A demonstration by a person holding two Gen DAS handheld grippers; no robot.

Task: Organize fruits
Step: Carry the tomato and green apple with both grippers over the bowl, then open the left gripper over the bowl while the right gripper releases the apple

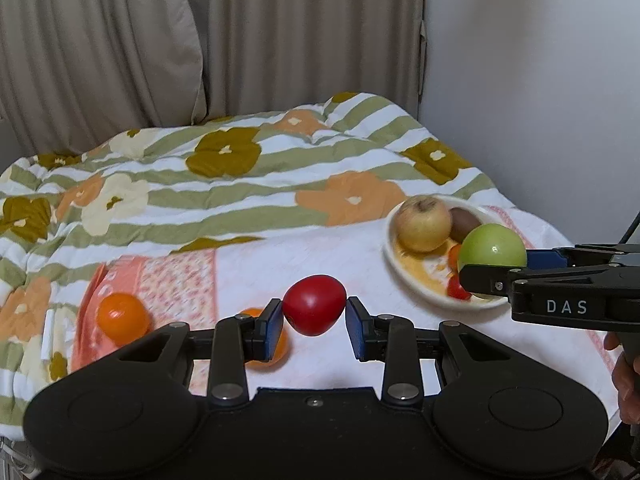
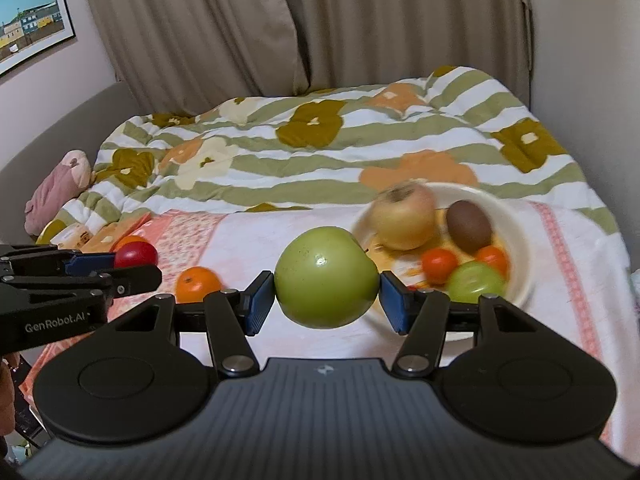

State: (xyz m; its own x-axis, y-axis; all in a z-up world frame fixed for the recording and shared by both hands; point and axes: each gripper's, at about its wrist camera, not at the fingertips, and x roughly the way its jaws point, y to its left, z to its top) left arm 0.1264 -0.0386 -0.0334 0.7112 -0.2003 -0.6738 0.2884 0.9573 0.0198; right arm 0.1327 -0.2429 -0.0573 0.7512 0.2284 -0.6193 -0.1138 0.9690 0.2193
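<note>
- Right now the left gripper (image 1: 314, 322) is clamping a red fruit (image 1: 314, 310) between its blue pads, holding it off the white towel (image 1: 320, 256) that is covering the near part of the bed.
- Meanwhile the right gripper (image 2: 327, 295) is squeezing a green apple (image 2: 326, 277) between its pads, carrying it just beside the near-left rim of the white bowl (image 2: 520, 236).
- Inside the bowl a yellowish apple (image 2: 402, 216), a brown kiwi (image 2: 469, 226), two small red-orange fruits (image 2: 440, 265) and another green fruit (image 2: 476, 282) are lying together, somewhat blurred.
- On the towel's patterned left edge two oranges are sitting loose: one (image 1: 122, 316) well left of the left gripper, the other (image 1: 276, 344) showing partly behind its left finger.
- Behind everything, a striped floral blanket (image 1: 240, 184) is spreading back to beige curtains (image 1: 200, 40).
</note>
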